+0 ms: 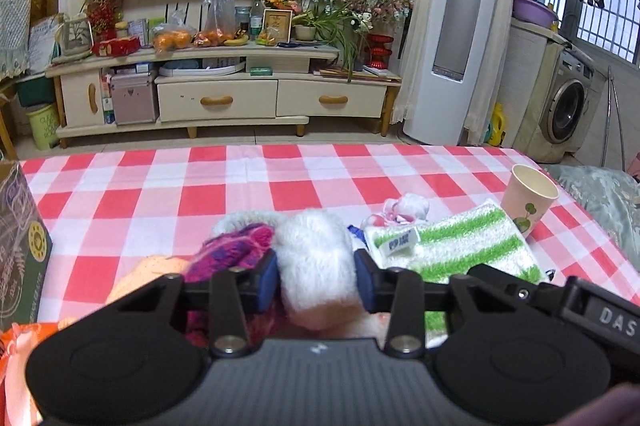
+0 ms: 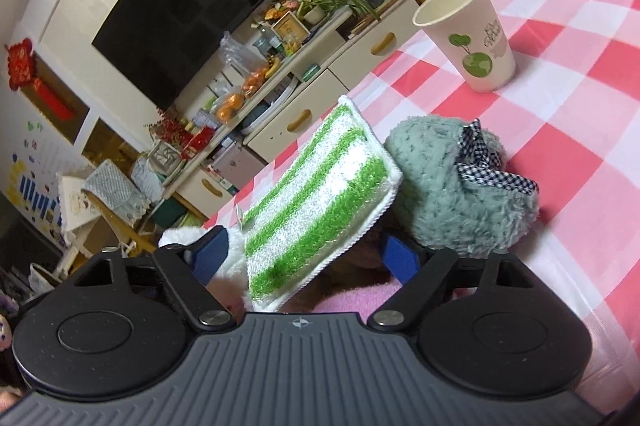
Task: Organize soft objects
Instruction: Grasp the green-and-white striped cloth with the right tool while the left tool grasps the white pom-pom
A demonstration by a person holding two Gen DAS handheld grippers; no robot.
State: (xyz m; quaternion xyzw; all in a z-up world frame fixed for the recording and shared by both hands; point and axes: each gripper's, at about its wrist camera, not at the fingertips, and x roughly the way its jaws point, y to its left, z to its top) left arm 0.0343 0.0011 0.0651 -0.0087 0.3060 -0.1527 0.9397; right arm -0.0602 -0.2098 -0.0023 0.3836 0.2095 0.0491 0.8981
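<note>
My left gripper (image 1: 317,276) is shut on a white fluffy plush (image 1: 316,258), its blue pads pressing both sides. A magenta knitted item (image 1: 236,254) and a peach soft item (image 1: 152,272) lie left of it. A green-and-white striped sponge cloth (image 1: 460,246) lies to the right. In the right wrist view my right gripper (image 2: 306,254) is wide around the striped sponge cloth (image 2: 320,202), which stands tilted between the jaws; I cannot tell if they grip it. A teal plush with a checked bow (image 2: 456,182) lies right of it.
A paper cup (image 1: 528,198) stands on the red-checked tablecloth (image 1: 240,182), also in the right wrist view (image 2: 472,34). A dark cardboard box (image 1: 20,242) stands at the left edge. A small pink-white item (image 1: 404,208) lies behind the sponge. A TV cabinet (image 1: 224,94) stands beyond the table.
</note>
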